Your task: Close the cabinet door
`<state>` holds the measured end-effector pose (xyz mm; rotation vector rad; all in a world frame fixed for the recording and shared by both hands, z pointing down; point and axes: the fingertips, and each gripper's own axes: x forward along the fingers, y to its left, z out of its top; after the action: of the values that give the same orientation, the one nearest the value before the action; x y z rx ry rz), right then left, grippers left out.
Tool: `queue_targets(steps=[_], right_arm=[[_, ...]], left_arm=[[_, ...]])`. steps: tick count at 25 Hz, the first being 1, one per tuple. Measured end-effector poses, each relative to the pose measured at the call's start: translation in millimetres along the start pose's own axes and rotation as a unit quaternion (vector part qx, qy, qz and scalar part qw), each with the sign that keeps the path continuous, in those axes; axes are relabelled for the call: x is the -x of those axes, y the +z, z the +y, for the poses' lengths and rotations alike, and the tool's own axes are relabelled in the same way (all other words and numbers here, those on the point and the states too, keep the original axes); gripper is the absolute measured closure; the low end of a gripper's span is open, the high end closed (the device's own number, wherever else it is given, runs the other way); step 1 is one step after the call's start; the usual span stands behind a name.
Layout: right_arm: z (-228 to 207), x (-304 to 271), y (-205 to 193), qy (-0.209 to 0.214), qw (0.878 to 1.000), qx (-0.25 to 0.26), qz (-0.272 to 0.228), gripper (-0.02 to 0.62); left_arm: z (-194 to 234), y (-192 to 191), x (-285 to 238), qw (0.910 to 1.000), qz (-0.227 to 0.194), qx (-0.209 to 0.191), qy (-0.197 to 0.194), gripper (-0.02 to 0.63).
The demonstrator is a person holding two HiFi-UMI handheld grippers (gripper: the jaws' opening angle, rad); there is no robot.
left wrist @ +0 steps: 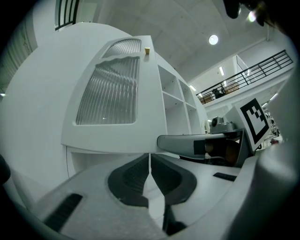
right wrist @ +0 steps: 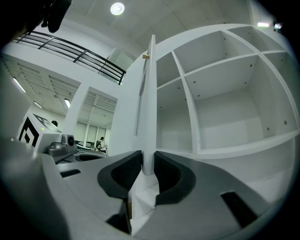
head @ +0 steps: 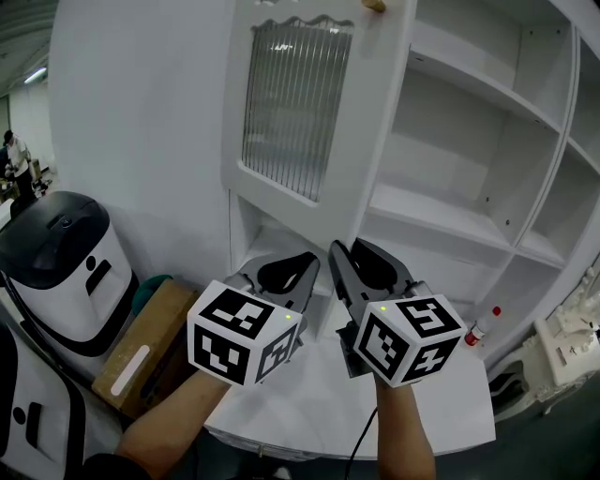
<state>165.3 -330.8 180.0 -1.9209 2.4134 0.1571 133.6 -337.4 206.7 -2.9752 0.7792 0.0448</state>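
**Right claw on the door's edge, left claw clenched**

The white cabinet door with the ribbed glass pane (head: 292, 103) stands open, its free edge turned toward me, away from the white cabinet of bare shelves (head: 487, 202). A small wooden knob (head: 373, 5) sits high up near that edge.

My right claw (right wrist: 147, 161) is grasping the door low down. The thin white edge runs straight up between my two dark pads, and I see no gap on either side.

My left claw (left wrist: 150, 161) is clenched on nothing, jaws together with only a thin slit between them. It hangs just beside the right one, in front of the door's glass face and below its lower rail.

Both claws are over the white worktop (head: 309, 408) at the cabinet's foot. A small red-capped bottle (head: 481, 328) stands off to the right.
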Motion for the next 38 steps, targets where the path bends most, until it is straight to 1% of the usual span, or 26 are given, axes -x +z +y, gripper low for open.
queue_targets(steps=[5,14,20,26,38], right_arm=[[-13.6,-5.1,0.1,0.008,1.000,0.000,-0.004,0.505],[-35.5,-14.0,-2.3,0.020,1.000,-0.005,-0.003,0.499],[-48.0,-19.1,-3.4,0.012,1.000,-0.003,-0.006,0.495],[-61.2,-26.7,-4.6,0.019,1.000,-0.006,-0.007,0.492],[-84.5,-40.2,-7.6,0.008,1.000,-0.002,-0.009,0.485]], left_arm=[[0.1,0.6,-15.9,1.0000,0.000,0.000,0.002,0.594],[8.4,-1.1,-33.8,0.9997,0.000,0.004,0.026,0.594],[10.5,-3.6,-43.9,0.9994,0.004,0.000,0.035,0.594],[12.4,-3.4,-57.9,0.9991,0.005,-0.004,0.041,0.594],[17.6,-8.4,-82.3,0.9988,0.006,-0.006,0.048,0.594]])
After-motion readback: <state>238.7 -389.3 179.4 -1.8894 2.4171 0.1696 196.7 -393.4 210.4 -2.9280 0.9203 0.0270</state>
